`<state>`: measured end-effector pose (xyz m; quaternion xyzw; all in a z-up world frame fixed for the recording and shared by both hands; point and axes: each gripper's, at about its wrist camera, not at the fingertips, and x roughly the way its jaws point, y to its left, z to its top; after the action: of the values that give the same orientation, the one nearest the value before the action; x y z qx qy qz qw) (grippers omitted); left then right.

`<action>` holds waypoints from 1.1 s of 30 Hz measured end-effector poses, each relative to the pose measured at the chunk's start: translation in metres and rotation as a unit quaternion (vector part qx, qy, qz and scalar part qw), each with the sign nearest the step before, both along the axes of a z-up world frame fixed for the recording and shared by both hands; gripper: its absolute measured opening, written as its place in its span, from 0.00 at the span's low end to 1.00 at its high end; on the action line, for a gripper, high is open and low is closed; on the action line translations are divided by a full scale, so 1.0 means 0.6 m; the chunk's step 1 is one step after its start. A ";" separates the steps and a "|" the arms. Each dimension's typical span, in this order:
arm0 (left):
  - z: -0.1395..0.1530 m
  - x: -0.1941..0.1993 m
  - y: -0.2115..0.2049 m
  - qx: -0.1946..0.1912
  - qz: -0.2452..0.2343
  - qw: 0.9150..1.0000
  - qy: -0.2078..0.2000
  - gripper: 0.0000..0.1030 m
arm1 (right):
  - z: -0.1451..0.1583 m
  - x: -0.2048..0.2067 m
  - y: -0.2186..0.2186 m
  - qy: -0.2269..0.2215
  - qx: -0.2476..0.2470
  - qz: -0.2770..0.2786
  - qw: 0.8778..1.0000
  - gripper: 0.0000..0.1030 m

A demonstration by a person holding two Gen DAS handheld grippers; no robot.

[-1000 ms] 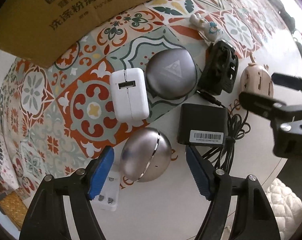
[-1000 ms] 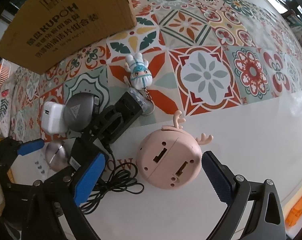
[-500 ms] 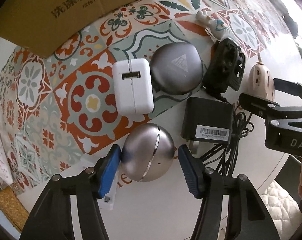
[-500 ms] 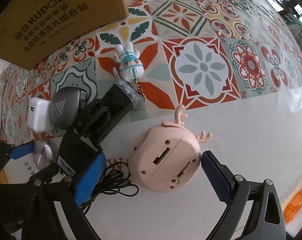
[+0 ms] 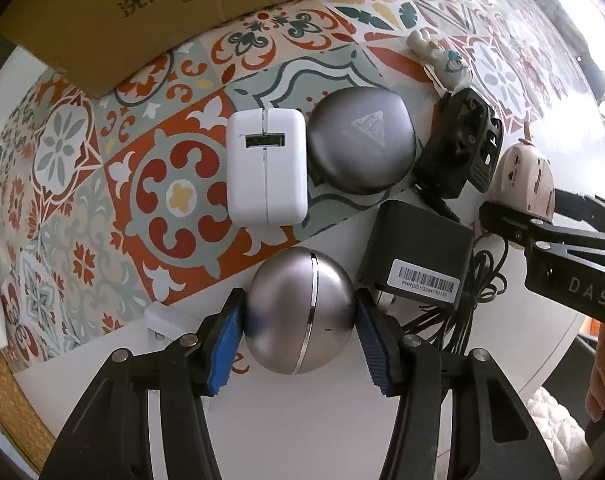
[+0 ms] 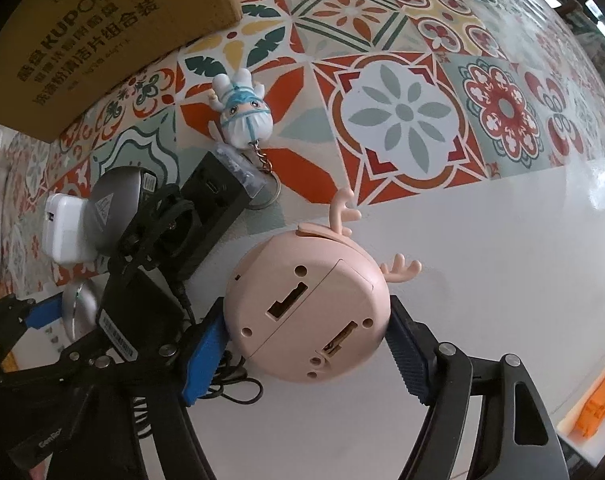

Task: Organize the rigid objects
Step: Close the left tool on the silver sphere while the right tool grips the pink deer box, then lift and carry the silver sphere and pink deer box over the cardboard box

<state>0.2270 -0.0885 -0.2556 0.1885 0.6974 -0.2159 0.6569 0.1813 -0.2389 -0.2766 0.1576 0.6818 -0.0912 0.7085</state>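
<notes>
My left gripper (image 5: 300, 330) is shut on a shiny silver round case (image 5: 300, 310) that rests on the white table. Behind it lie a white USB charger (image 5: 266, 166), a dark grey round case (image 5: 360, 140) and a black power adapter (image 5: 416, 250) with a tangled cable. My right gripper (image 6: 308, 342) is shut on a pink deer-shaped gadget (image 6: 306, 310) lying bottom up, antlers pointing away. The right gripper also shows at the right in the left wrist view (image 5: 542, 216), around the pink gadget (image 5: 528, 178).
A cardboard box (image 6: 82, 28) stands at the back left on a patterned tile mat (image 6: 402, 108). A small white-and-blue figurine keychain (image 6: 244, 116) and a black clip-like holder (image 6: 198, 212) lie beside the pink gadget. A small white battery holder (image 5: 160, 318) lies under my left finger.
Both grippers moved forward and closed: the left pads now press the silver round case, the right pads now press the pink deer gadget.
</notes>
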 end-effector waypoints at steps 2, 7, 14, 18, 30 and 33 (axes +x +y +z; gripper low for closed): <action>0.003 -0.001 0.003 -0.003 0.009 1.000 -0.004 0.52 | 0.002 -0.005 -0.003 -0.001 0.000 0.000 1.000 0.73; 0.034 -0.028 0.011 -0.008 0.015 1.000 -0.015 0.52 | 0.034 -0.011 0.009 -0.012 0.000 0.010 1.000 0.73; 0.083 -0.037 0.023 -0.015 0.018 0.999 -0.040 0.52 | 0.093 -0.021 0.021 -0.036 -0.004 0.021 0.999 0.73; 0.122 -0.048 0.033 -0.023 0.019 0.998 -0.060 0.52 | 0.121 -0.027 0.023 -0.055 -0.010 0.026 0.998 0.73; 0.235 -0.035 0.048 -0.064 0.055 0.988 -0.128 0.52 | 0.198 -0.016 0.029 -0.112 -0.012 0.042 0.993 0.73; 0.251 -0.035 0.045 -0.073 0.063 0.984 -0.148 0.52 | 0.216 -0.012 0.034 -0.128 -0.011 0.049 0.990 0.73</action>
<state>0.2057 -0.0614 -0.1048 0.1258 0.5853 -0.1938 0.7773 0.1744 -0.2186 -0.1468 0.1267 0.5911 -0.0431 0.7954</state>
